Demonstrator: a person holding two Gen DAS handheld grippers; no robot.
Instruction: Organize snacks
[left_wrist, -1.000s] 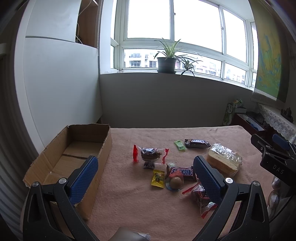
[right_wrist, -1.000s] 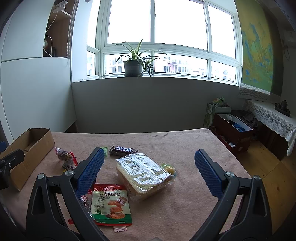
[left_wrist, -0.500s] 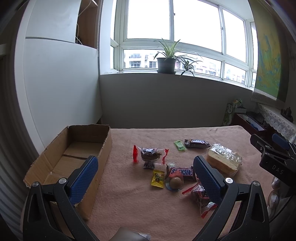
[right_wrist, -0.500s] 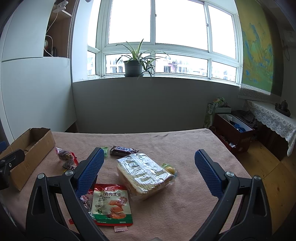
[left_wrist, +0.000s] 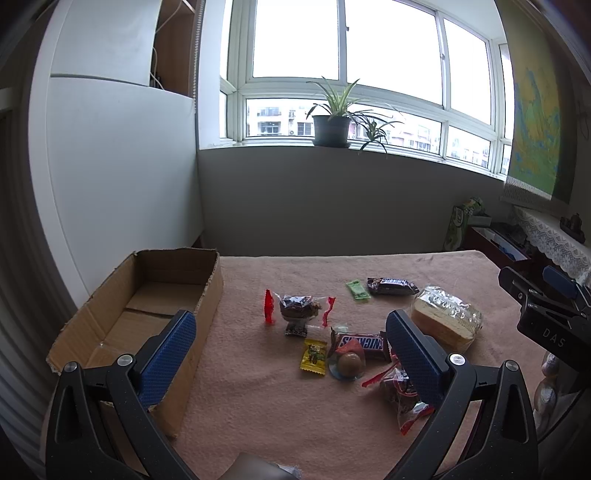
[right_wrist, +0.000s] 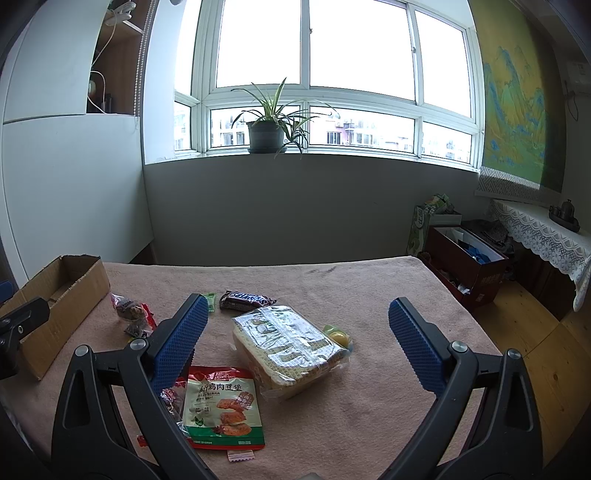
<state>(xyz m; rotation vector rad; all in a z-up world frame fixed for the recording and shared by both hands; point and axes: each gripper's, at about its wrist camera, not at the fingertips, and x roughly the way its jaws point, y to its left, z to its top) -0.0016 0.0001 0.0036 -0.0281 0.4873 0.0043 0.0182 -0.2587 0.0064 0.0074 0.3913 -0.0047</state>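
An open, empty cardboard box (left_wrist: 147, 295) stands at the table's left; it also shows in the right wrist view (right_wrist: 62, 295). Snacks lie scattered on the pink cloth: a Snickers bar (left_wrist: 360, 341), a yellow candy (left_wrist: 314, 354), a red-ended wrapped cake (left_wrist: 297, 306), a dark chocolate bar (left_wrist: 393, 285), a wrapped bread loaf (right_wrist: 288, 341) and a red-green snack packet (right_wrist: 223, 406). My left gripper (left_wrist: 290, 349) is open and empty above the table's near side. My right gripper (right_wrist: 297, 343) is open and empty, with the loaf seen between its fingers.
The pink cloth-covered table (right_wrist: 369, 295) ends at a grey wall under a window with a potted plant (right_wrist: 267, 129). A red box (right_wrist: 469, 269) and a lace-covered shelf (right_wrist: 546, 236) stand off the table's right side. The right gripper shows in the left wrist view (left_wrist: 546, 314).
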